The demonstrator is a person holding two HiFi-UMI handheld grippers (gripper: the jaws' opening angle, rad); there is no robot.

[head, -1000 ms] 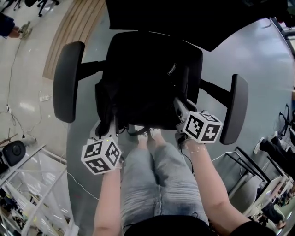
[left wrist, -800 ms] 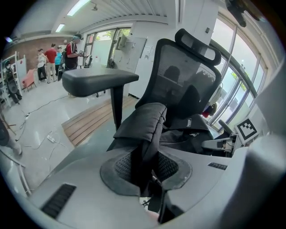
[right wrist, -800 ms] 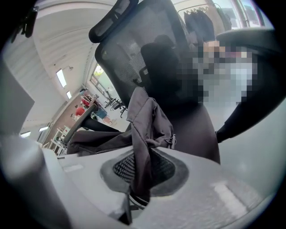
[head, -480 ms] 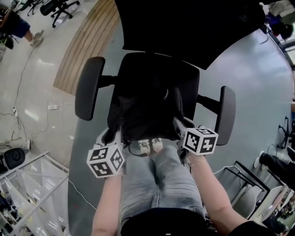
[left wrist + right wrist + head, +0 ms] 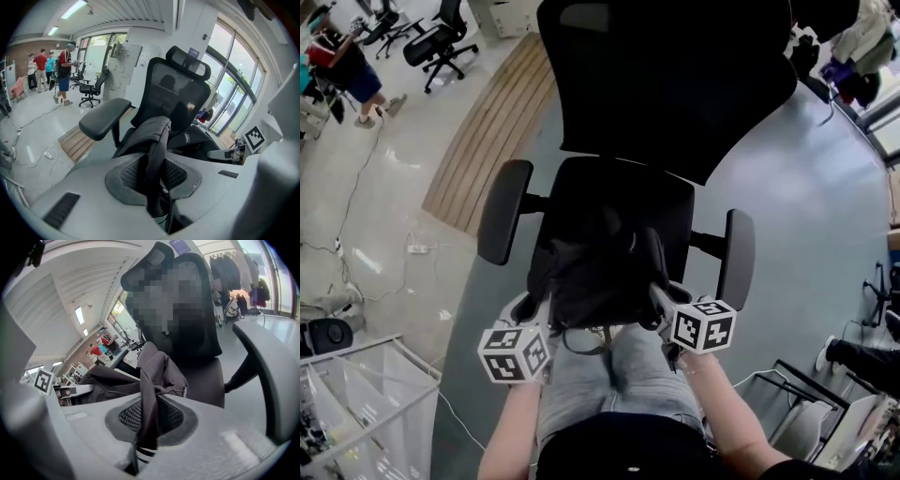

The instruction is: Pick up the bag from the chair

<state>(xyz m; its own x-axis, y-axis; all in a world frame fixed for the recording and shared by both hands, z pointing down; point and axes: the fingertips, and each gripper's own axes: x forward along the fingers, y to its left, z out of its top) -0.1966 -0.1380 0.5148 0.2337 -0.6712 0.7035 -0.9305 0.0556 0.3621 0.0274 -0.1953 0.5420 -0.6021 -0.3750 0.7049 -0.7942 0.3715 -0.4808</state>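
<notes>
You're pinching a strap of the black soft fabric bag (image 5: pixel 598 281) in your left gripper (image 5: pixel 536 314), jaws pressing together on it. Your right gripper (image 5: pixel 660 302) is clamping another fold. The bag is stretching between them, over the front edge of the black mesh-backed office chair (image 5: pixel 623 202). Padded black armrests (image 5: pixel 504 220) are flanking both grippers, with grey floor (image 5: pixel 825 187) opening beyond.

Bag (image 5: pixel 598 281) before the chair (image 5: pixel 675 103) back
It is between the armrests (image 5: pixel 504 211); the left claw (image 5: pixel 536 307) is at its left edge, the right claw (image 5: pixel 658 292) at its right edge.
</notes>
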